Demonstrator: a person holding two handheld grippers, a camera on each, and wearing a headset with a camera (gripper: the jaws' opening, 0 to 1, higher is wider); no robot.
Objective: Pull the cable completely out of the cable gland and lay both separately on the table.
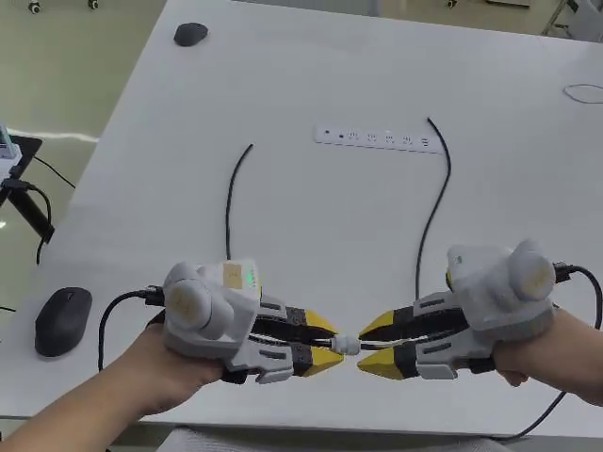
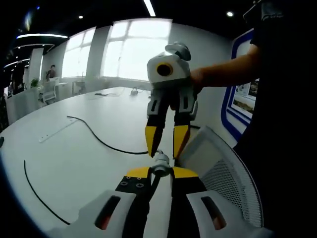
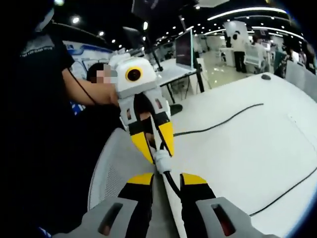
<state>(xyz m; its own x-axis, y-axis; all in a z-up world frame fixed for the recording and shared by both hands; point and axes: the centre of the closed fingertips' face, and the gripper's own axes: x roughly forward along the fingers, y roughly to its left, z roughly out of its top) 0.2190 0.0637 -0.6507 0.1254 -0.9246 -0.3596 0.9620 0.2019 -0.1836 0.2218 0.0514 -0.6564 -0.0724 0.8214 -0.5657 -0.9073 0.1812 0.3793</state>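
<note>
Cable gland [image 1: 345, 346] held over near edge of worktop [image 1: 330, 207] — my left fingers [image 1: 317, 327] closed on it, right fingers [image 1: 379, 326] clamped on cable [image 3: 170, 183] just beside — axis runs left-right between them, so I'd pull apart.

Head view: high over the near edge of the desk [image 1: 311, 207], pitched forward and down. The left gripper [image 1: 332, 347] and right gripper [image 1: 366, 345] sit close beneath the lens, tip to tip.

Left gripper view: low behind its own fingers [image 2: 138, 173], looking along them at the right gripper, very near, with the windows [image 2: 133, 54] behind.

Right gripper view: the opposite heading, facing the left gripper and the person [image 3: 44, 99].

All three views share the cable gland [image 1: 347, 346] at the fingertips and the desk top.
</note>
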